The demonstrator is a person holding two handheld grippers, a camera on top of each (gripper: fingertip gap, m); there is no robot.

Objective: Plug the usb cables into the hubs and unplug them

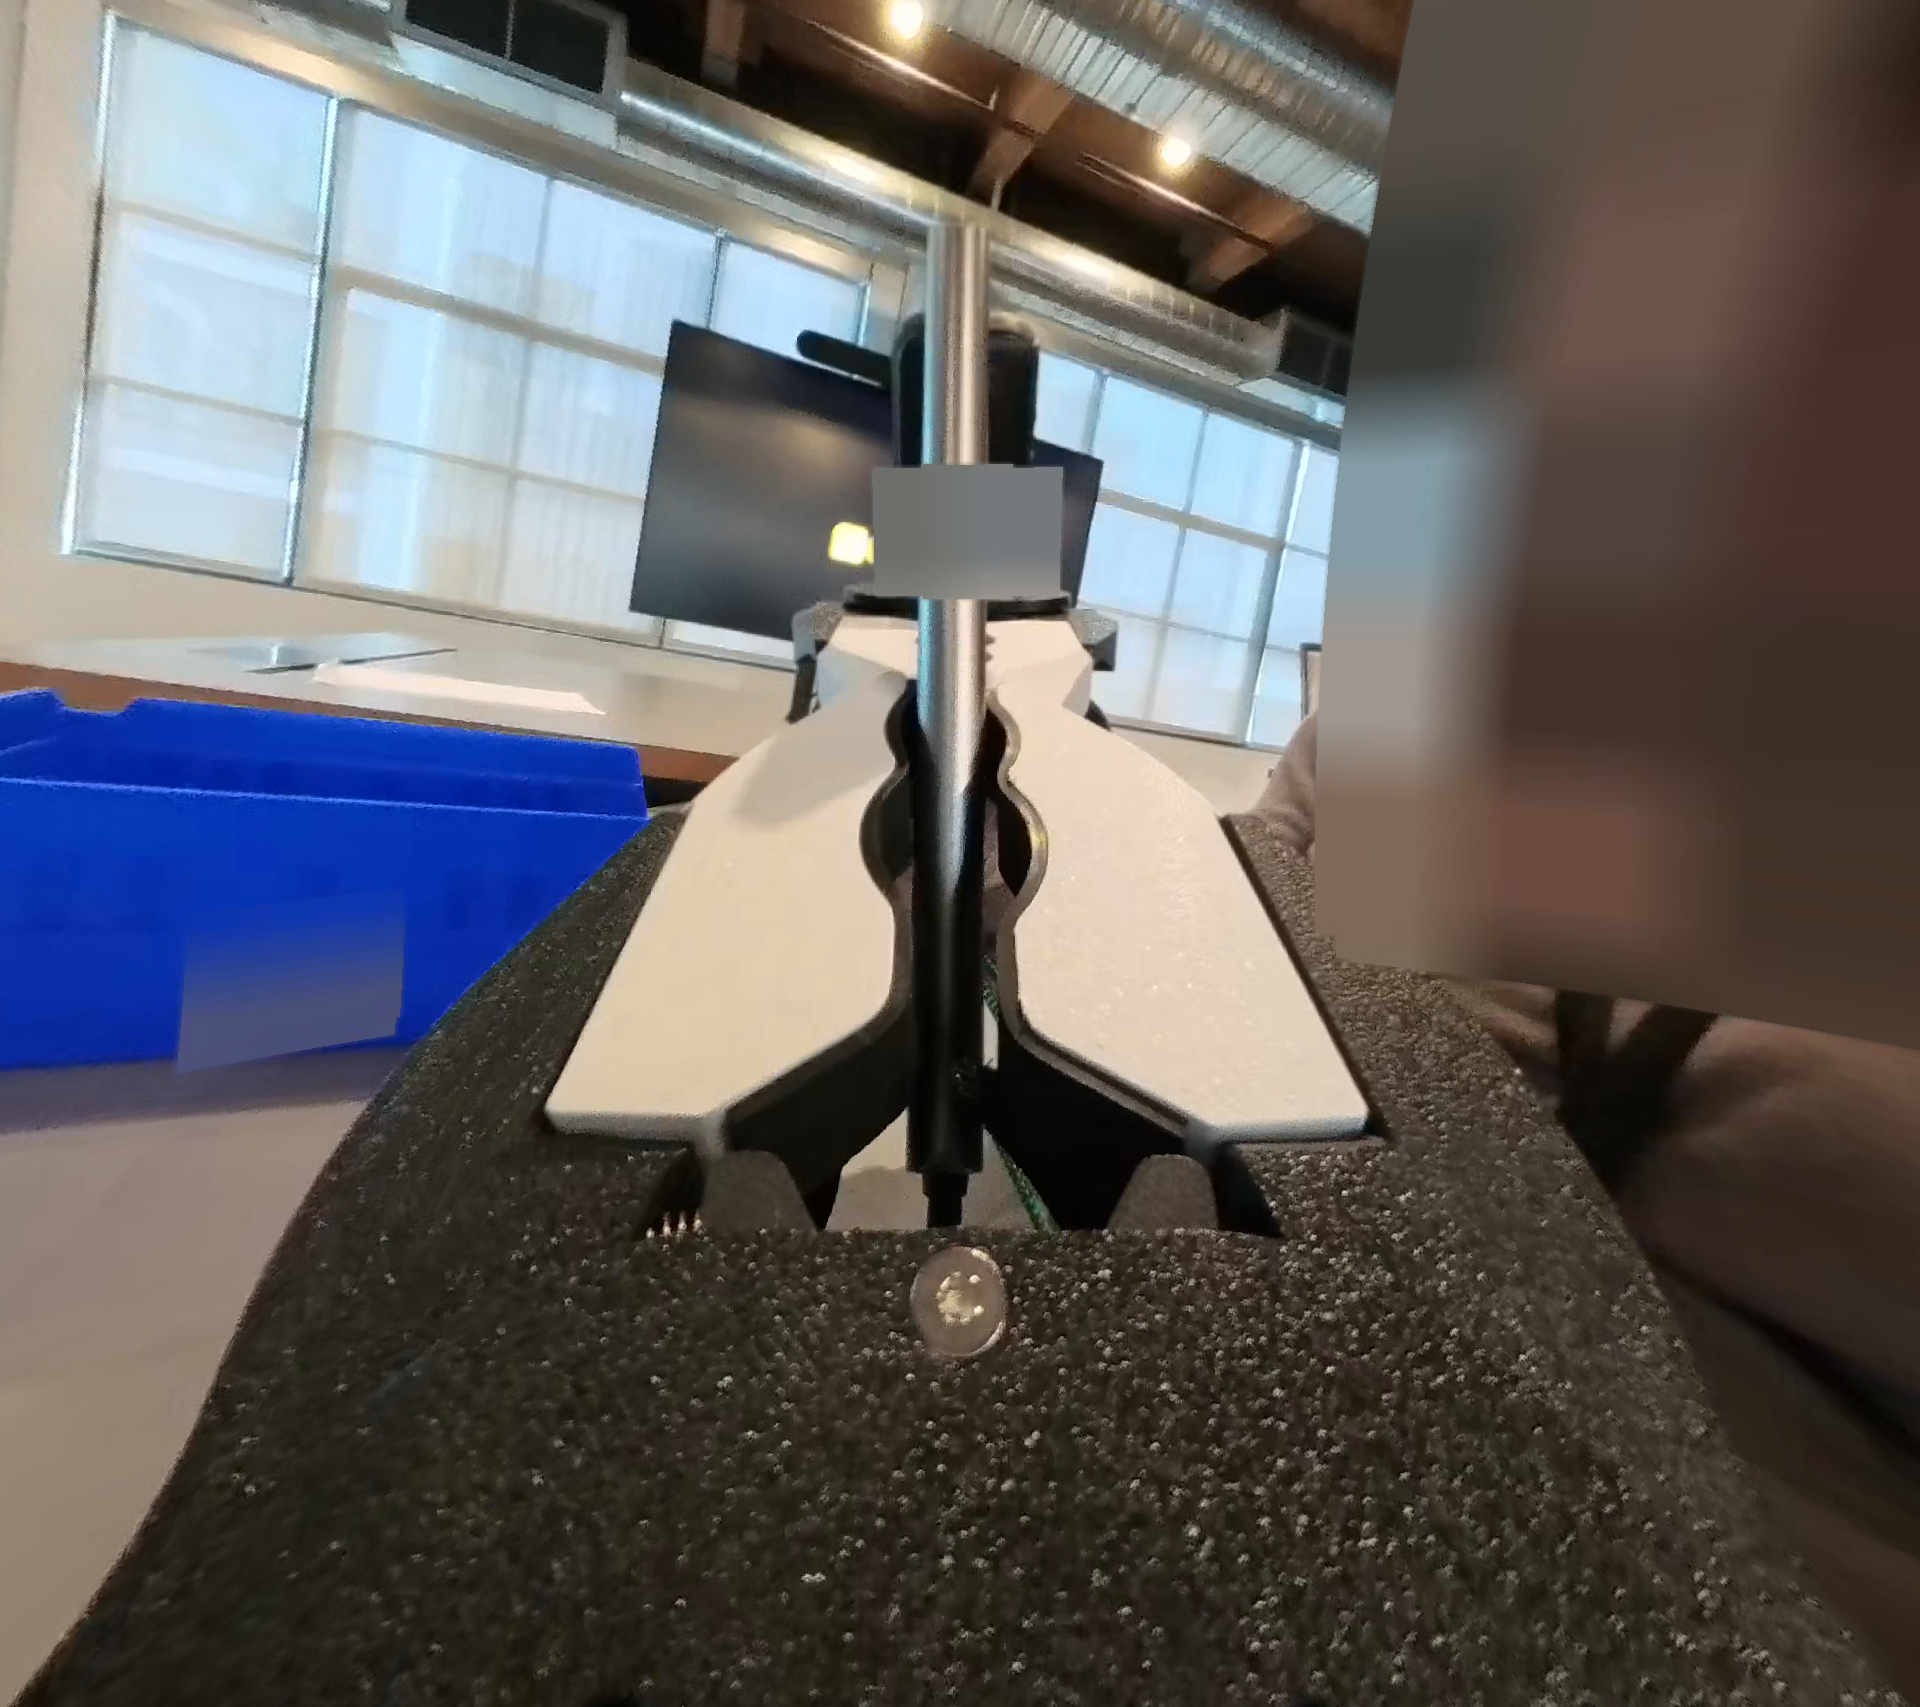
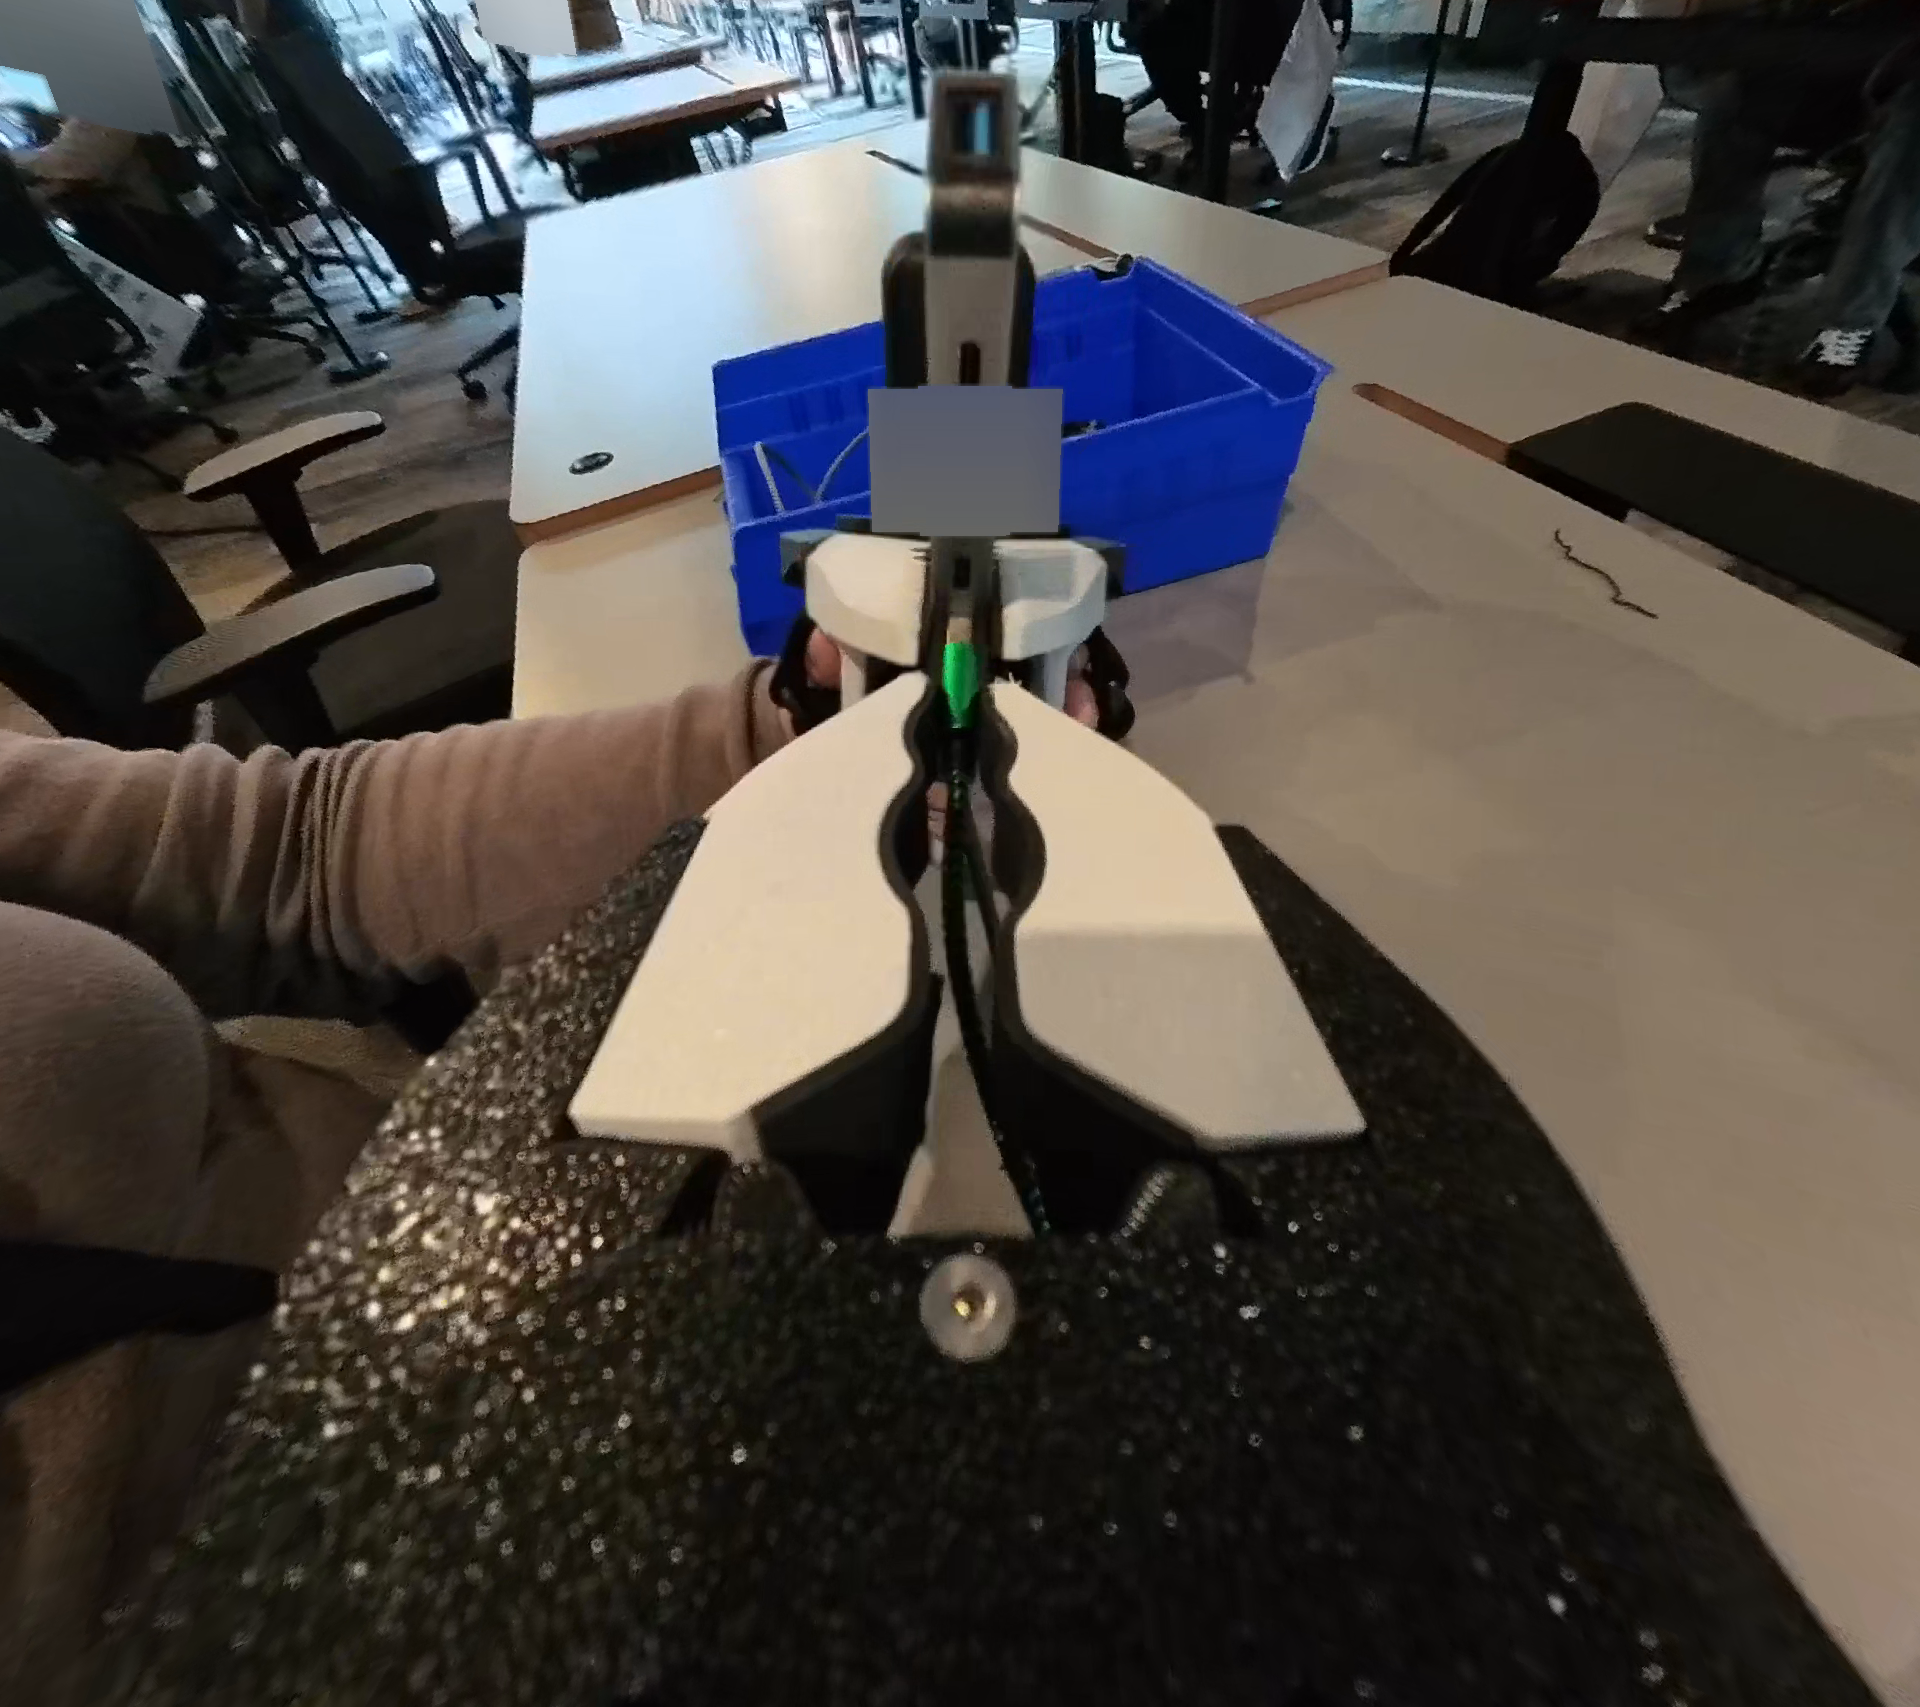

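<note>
Right wrist view shows my right gripper [image 2: 961,712] fingers closed on the green-tipped usb cable [image 2: 958,670], just at the hub [image 2: 961,275] that my left gripper [image 1: 951,691] clamps. Beyond sits a blue bin [image 2: 1174,431] on the desk [image 2: 1455,826]. I should push straight, without twisting.

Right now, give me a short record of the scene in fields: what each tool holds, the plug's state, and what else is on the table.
left tool: shut on the grey hub, lower end facing the right tool
right tool: shut on the green-tipped cable
plug: green end meets the hub's lower end; cannot tell if it is seated
blue bin: on the table behind both tools, cables inside
</note>
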